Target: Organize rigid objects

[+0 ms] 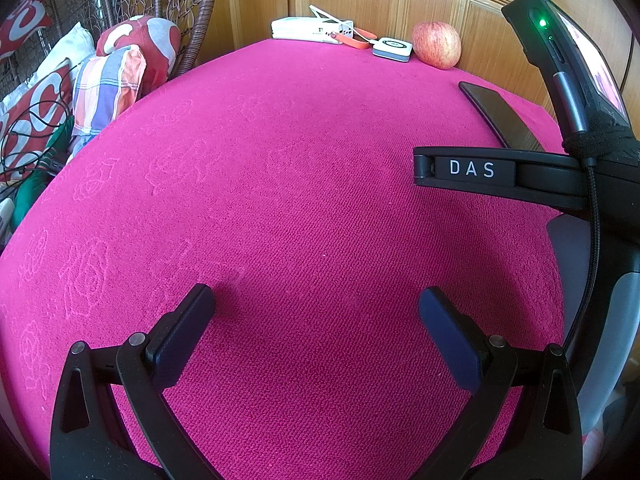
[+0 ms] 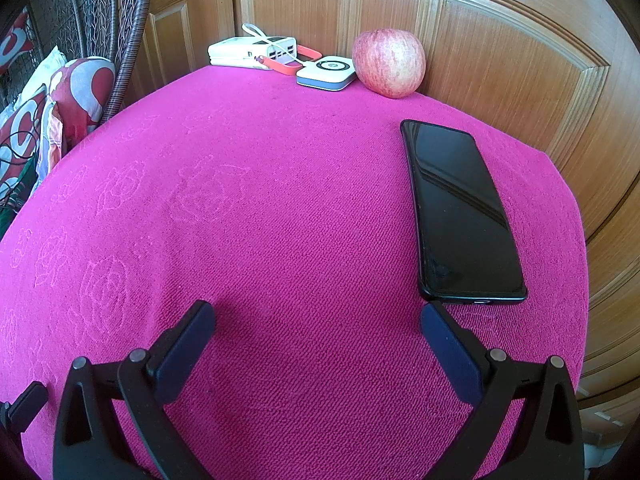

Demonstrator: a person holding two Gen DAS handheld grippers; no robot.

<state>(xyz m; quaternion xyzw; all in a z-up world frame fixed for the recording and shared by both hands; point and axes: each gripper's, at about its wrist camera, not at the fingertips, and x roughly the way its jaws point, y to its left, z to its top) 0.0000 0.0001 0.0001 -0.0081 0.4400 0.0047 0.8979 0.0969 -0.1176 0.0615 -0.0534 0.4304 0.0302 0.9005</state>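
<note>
Lettering "DAS" on right tool (image 1: pixel 472 169) (white capitals), black phone (image 2: pixel 460 216) beside

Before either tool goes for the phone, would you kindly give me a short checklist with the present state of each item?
1. Right tool open and empty: ok.
2. Left tool open and empty: ok.
3. Phone flat on the pink cloth, nothing on top of it: ok.
4. Phone centred between the right tool's fingers: not ok, it lies ahead of the right-hand finger only.
5. Apple, small white-and-blue device and white charger box well clear of the phone, at the far edge: ok.
6. Whether the finger is touching the phone's near end: cannot tell.
</note>
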